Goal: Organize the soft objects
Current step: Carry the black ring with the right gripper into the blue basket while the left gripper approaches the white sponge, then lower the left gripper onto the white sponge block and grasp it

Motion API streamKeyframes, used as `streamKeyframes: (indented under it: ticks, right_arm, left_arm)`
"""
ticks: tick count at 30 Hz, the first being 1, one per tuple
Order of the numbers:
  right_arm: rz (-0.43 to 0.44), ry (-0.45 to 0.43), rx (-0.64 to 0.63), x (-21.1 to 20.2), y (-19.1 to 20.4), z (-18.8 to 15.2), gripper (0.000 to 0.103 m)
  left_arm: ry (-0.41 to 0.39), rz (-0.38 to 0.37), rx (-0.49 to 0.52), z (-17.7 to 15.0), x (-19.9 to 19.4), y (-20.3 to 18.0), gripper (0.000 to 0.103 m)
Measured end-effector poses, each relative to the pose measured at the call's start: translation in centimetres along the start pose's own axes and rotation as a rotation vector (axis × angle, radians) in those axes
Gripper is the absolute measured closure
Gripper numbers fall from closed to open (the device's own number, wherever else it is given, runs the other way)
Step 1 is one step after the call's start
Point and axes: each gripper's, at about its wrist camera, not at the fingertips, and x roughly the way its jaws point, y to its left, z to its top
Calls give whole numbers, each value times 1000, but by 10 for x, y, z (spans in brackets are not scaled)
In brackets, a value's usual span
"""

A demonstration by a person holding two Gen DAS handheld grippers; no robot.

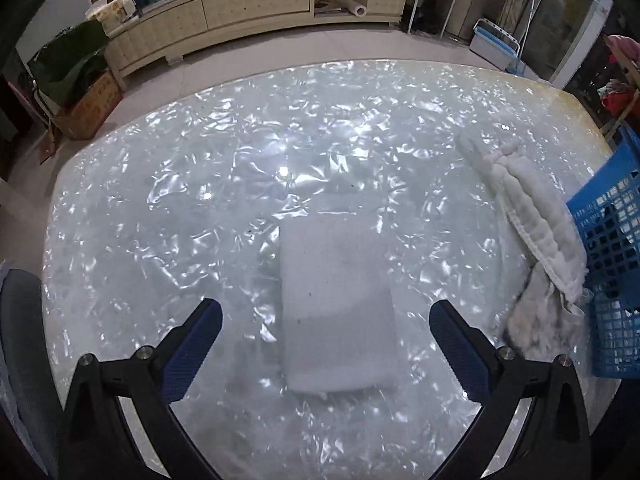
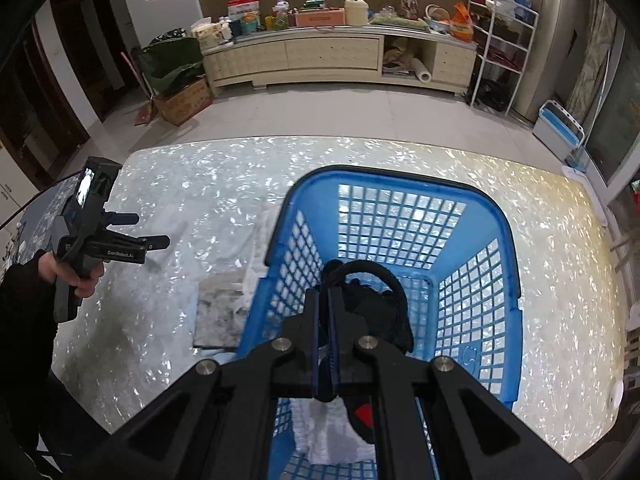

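Observation:
A folded white cloth (image 1: 336,312) lies flat on the shiny table (image 1: 200,200). My left gripper (image 1: 326,324) is open, its jaws on either side of the cloth's near half, hovering above it; it also shows in the right wrist view (image 2: 148,232). A fluffy white towel (image 1: 536,216) and a stained cloth (image 1: 536,320) lie against the blue basket (image 1: 608,240). My right gripper (image 2: 325,300) is shut on a black strapped soft item (image 2: 376,304) and holds it over the blue basket (image 2: 496,216). A white cloth (image 2: 332,436) lies inside the basket.
A cream low cabinet (image 2: 332,56) with clutter stands across the floor. A white rack (image 2: 504,48) is at the right, a cardboard box (image 2: 184,100) and a green bag (image 2: 172,60) at the left. A grey chair (image 1: 20,340) is by the table's left edge.

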Motion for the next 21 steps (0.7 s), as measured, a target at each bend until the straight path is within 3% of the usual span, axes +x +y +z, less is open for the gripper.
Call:
streamKeyframes:
  ticks: [5,10,14,18,21]
  right_arm:
    - [-5,1,11,0,-5,3,99]
    - [-2,1,12,3,-8,6,99]
    - [2,5,3,5,-9,8,99]
    - [1,5,9,7,-14,10,99]
    - [10,2,11,7,-17,10,99]
  left_arm:
    - [6,9,-14,5,13,4,0]
    - [29,11,-15,5,22,5,21]
    - [22,21,-12,4,21,3,30]
    - [29,47,-1,2,17,2,51]
    - [49,47,-10,3,15,3,53]
